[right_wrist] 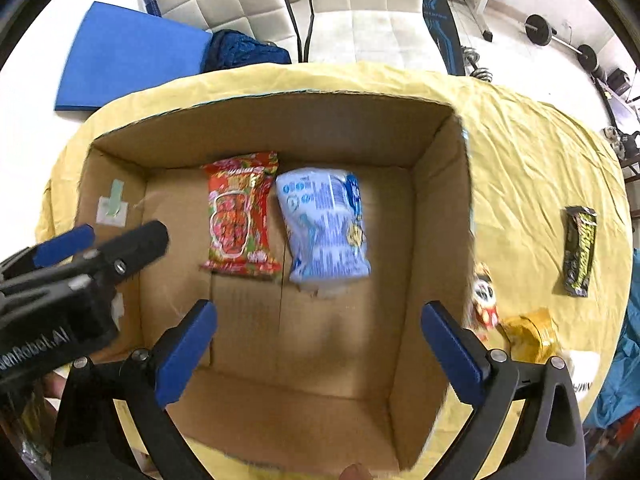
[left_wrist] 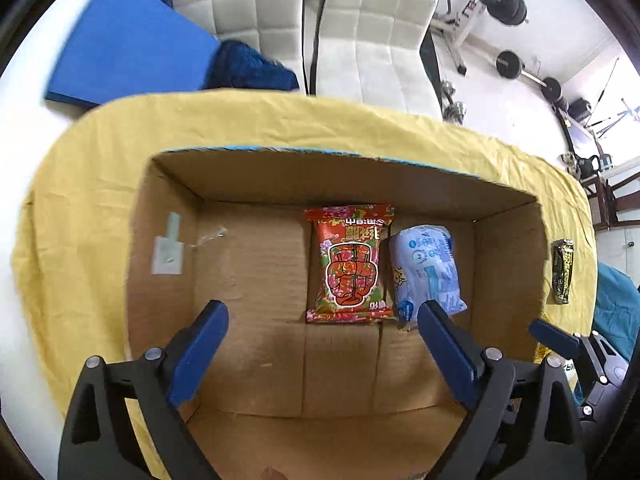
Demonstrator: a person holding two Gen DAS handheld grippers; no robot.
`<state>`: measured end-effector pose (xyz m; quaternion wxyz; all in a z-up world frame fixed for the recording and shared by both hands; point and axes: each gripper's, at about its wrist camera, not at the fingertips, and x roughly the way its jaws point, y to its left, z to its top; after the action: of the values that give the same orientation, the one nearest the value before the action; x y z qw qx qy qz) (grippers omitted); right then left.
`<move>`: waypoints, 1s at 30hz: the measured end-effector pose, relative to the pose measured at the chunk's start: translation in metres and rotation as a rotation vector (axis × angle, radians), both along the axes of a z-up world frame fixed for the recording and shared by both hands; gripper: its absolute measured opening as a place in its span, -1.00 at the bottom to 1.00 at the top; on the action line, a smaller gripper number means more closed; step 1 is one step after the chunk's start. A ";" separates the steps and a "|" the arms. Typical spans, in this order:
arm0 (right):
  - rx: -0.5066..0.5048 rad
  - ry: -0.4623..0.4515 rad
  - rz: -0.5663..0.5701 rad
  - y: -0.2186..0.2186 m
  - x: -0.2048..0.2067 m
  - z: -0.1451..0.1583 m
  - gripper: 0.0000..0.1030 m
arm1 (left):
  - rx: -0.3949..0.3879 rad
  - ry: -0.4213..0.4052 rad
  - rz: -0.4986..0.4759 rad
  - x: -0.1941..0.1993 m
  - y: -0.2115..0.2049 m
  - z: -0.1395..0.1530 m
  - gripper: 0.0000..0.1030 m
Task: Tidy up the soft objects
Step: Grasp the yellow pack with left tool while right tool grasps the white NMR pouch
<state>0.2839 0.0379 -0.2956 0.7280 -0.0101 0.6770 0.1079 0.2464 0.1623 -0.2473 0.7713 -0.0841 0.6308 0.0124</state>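
Observation:
An open cardboard box stands on a yellow cloth. Inside lie a red flowered snack packet and, touching its right side, a light blue packet. My left gripper is open and empty above the box's near half. My right gripper is open and empty above the box too. The left gripper's body shows at the left of the right wrist view. A dark snack bar, a red-white packet and a gold packet lie on the cloth right of the box.
The yellow cloth covers the table. A blue mat and dark blue fabric lie behind it. White padded chairs and gym weights stand beyond.

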 end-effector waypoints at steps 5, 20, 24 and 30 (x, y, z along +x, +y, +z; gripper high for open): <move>0.022 -0.049 -0.006 -0.018 -0.037 0.040 1.00 | 0.041 -0.070 -0.007 -0.018 0.012 0.017 0.89; 0.090 -0.129 -0.032 -0.057 -0.110 0.099 1.00 | 0.047 -0.140 0.000 -0.078 -0.016 0.060 0.89; 0.116 -0.131 -0.080 -0.097 -0.117 0.113 1.00 | 0.042 -0.156 -0.023 -0.083 -0.039 0.073 0.89; 0.098 -0.123 -0.207 -0.195 -0.115 0.119 1.00 | 0.000 -0.158 -0.096 -0.073 -0.109 0.085 0.89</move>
<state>0.1684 -0.1572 -0.1770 0.7750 0.0886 0.6224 0.0642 0.1733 0.0529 -0.1625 0.8184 -0.0545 0.5712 -0.0314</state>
